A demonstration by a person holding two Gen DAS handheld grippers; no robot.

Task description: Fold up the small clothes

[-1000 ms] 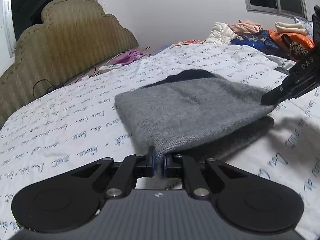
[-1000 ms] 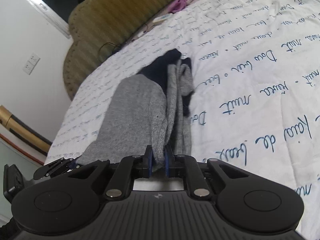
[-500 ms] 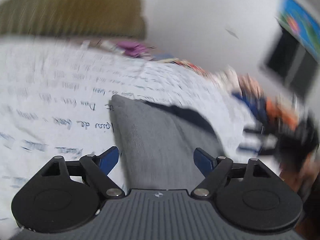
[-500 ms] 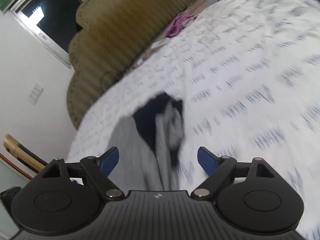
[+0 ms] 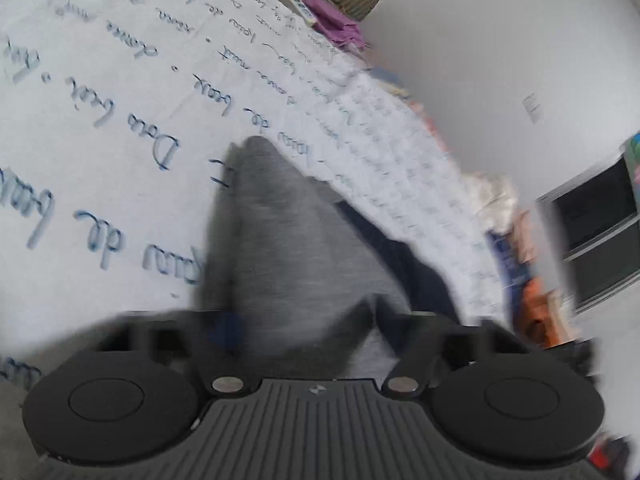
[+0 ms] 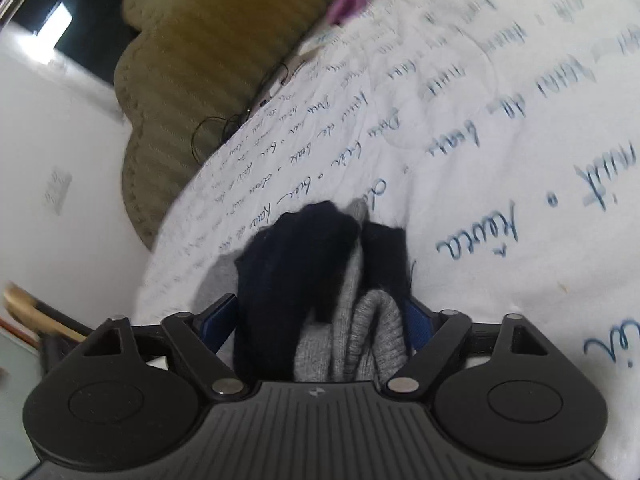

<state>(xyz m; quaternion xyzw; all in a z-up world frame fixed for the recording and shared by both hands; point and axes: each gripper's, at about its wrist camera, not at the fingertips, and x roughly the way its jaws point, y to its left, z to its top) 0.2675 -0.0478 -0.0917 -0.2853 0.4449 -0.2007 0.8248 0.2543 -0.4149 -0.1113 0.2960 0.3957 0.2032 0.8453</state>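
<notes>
The soft grey knitted hat with dark navy lining (image 6: 352, 320) bunches between the right gripper (image 6: 320, 320), whose half-open jaws have just been closing around the folded edge; light and limp, it wants a pinch there, while the left gripper (image 5: 304, 328), also just been closing, straddles grey knit; grip unclear

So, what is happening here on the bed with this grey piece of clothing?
A person is folding a small grey knit garment with a dark navy lining on a bed quilt printed with blue handwriting. The left gripper and the right gripper each straddle an end of the garment, and their jaws have just been closing, with the fabric between the fingers. The left view is blurred, so a firm grip cannot be confirmed. A pile of other clothes lies beyond.
</notes>
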